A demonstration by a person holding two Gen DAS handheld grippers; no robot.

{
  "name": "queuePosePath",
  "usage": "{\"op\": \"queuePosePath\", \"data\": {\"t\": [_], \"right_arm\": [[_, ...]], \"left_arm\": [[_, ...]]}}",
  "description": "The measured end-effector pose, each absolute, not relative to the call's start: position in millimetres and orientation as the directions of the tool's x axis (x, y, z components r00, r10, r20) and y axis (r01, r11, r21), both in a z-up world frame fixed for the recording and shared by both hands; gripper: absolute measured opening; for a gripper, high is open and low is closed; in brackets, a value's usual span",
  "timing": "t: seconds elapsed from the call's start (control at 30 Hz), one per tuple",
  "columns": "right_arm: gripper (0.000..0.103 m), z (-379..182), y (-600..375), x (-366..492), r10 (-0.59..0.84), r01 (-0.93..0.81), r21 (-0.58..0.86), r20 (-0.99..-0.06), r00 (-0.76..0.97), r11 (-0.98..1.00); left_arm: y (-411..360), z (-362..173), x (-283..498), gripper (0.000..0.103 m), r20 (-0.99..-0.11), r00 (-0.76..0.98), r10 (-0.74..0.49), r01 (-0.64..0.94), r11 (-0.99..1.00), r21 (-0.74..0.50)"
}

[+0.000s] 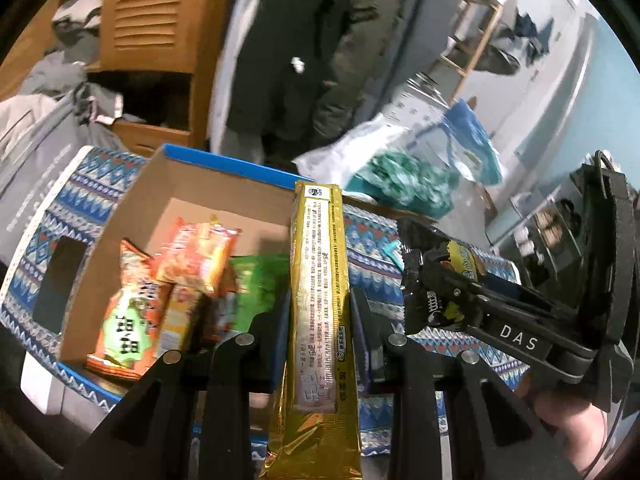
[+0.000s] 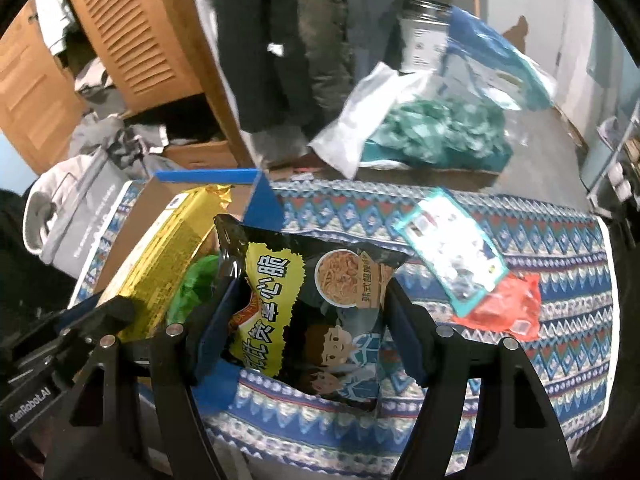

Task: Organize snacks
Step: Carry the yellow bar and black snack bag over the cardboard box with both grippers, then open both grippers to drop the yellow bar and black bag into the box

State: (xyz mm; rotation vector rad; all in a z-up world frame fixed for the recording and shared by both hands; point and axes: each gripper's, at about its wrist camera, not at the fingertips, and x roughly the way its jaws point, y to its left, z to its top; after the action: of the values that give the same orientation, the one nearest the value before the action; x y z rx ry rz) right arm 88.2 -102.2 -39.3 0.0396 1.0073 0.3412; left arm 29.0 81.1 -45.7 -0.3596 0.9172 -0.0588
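My left gripper is shut on a long gold snack packet, held upright over the right edge of an open cardboard box with a blue rim. The box holds several orange and green snack bags. My right gripper is shut on a black and yellow noodle snack bag, held just right of the box above the patterned cloth. The right gripper also shows in the left wrist view, and the gold packet shows in the right wrist view.
A blue patterned cloth covers the table. On it lie a teal-edged packet and an orange packet. Behind are a clear bag of green things, a wooden louvred cabinet and hanging clothes.
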Motion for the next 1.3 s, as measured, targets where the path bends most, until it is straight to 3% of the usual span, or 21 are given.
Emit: {"op": "queuePosePath", "data": {"t": [0.43,0.87,1.0,1.3], "right_arm": [[0.072,-53,-9,103,0.336,-0.386,0.169,-0.845,0.417,0.907],[0.075,-74,39,112,0.365,-0.459,0.182,-0.862,0.351,0.870],[0.076,-74,33,115,0.362,-0.442,0.184,-0.859,0.361,0.878],[0.076,-62,13,116,0.367,-0.409,0.198,-0.844,0.391,0.891]], "left_arm": [[159,-60,23,0.028,-0.773,0.624,-0.117,-0.257,0.903,-0.344],[184,-90,24,0.029,-0.808,0.583,-0.083,-0.346,0.875,-0.339],[184,-85,24,0.045,-0.802,0.594,-0.072,-0.348,0.875,-0.337],[175,-83,26,0.052,-0.800,0.595,-0.078,-0.336,0.880,-0.336]]}}
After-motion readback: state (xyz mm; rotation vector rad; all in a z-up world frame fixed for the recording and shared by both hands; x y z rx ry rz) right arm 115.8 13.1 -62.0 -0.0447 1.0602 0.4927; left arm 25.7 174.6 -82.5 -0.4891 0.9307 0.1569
